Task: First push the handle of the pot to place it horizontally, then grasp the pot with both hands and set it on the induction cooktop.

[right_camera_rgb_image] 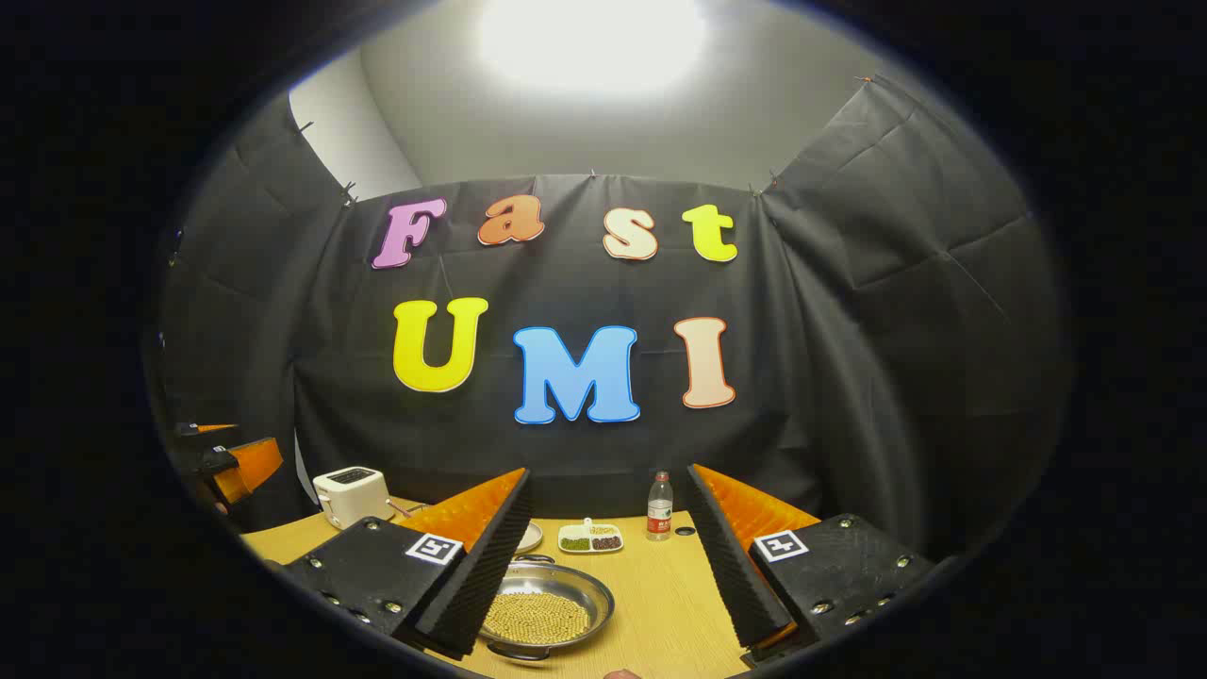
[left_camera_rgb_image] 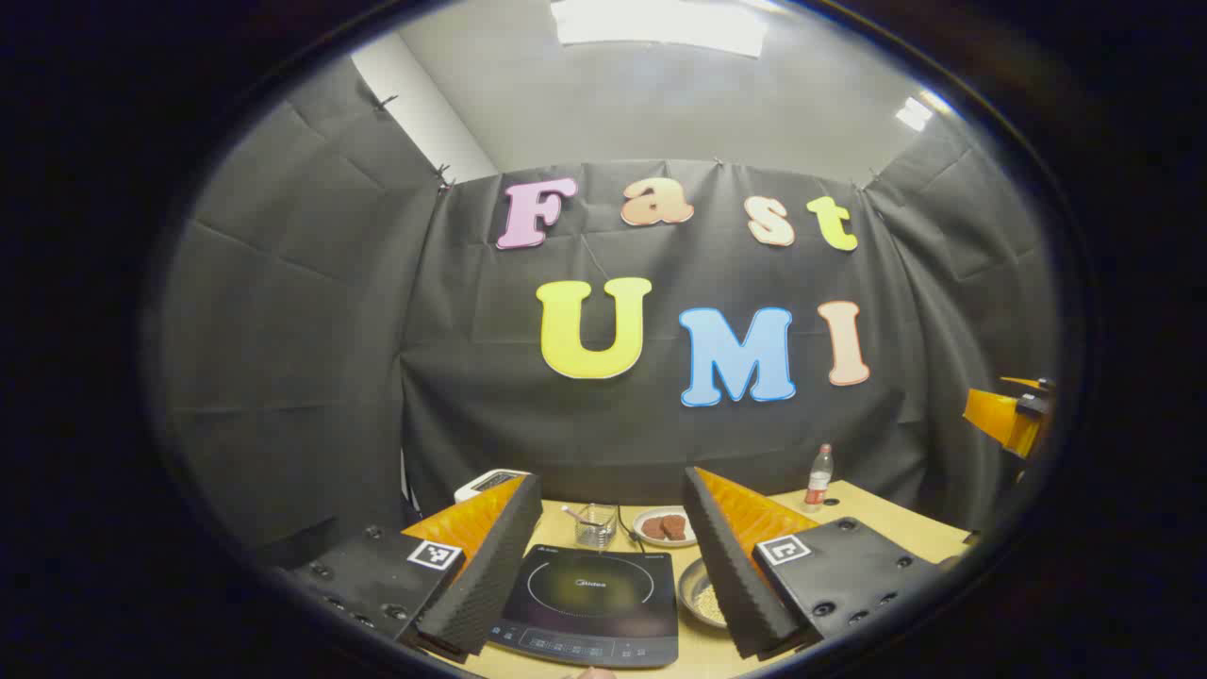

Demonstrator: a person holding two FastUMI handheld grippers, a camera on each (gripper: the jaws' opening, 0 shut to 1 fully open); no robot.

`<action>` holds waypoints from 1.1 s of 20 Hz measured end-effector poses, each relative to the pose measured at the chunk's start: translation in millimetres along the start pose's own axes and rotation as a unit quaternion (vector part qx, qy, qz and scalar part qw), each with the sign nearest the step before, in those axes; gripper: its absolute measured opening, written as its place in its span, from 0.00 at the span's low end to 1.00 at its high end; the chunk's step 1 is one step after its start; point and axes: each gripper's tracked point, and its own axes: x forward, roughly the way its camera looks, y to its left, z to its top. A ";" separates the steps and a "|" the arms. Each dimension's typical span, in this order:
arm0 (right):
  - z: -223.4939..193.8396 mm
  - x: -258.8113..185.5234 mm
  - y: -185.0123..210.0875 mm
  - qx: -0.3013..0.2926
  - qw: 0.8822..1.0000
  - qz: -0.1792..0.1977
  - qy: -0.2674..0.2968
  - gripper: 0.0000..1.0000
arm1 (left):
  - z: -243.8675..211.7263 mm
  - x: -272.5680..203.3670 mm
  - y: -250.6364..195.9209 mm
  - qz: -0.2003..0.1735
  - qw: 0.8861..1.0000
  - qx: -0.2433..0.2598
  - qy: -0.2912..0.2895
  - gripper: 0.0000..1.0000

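Both hand-held grippers hover released above the desk, each with its two fingers spread wide and nothing between them; the right hand-held gripper (right_camera_rgb_image: 608, 556) looks down toward the pot (right_camera_rgb_image: 544, 613), a shallow metal pan filled with small pale beans that sits on the wooden desk (right_camera_rgb_image: 660, 604) partly behind that gripper's left finger (right_camera_rgb_image: 481, 566); the left hand-held gripper (left_camera_rgb_image: 613, 556) frames the black induction cooktop (left_camera_rgb_image: 592, 604), which lies flat on the desk with the pot just beside its right edge, half hidden by a finger; the pot's handle cannot be made out clearly; behind the cooktop stand a clear glass container (left_camera_rgb_image: 595, 525) and a small plate of brown pieces (left_camera_rgb_image: 665, 526); farther back a plastic bottle (right_camera_rgb_image: 659, 506) stands upright near a divided dish (right_camera_rgb_image: 590, 538); a white toaster (right_camera_rgb_image: 351, 494) sits at the far left of the desk.
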 end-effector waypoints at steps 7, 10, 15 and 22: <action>-3.0 1.0 -2.1 -0.001 1.000 -0.001 0.002 0.97 | -0.1 -1.0 -1.5 -0.002 1.000 0.001 -0.001 1.00; -1.6 2.7 -1.4 -0.002 1.000 0.000 0.002 0.97 | 1.2 0.6 -2.4 -0.002 1.000 0.000 -0.002 0.98; -1.9 4.5 -0.9 -0.002 1.000 0.002 0.002 0.97 | 2.5 -0.5 -1.8 -0.001 1.000 0.003 -0.004 0.98; -4.8 6.2 -1.0 -0.003 1.000 0.007 0.005 0.97 | 4.4 -4.5 -3.8 0.000 1.000 0.008 -0.007 0.98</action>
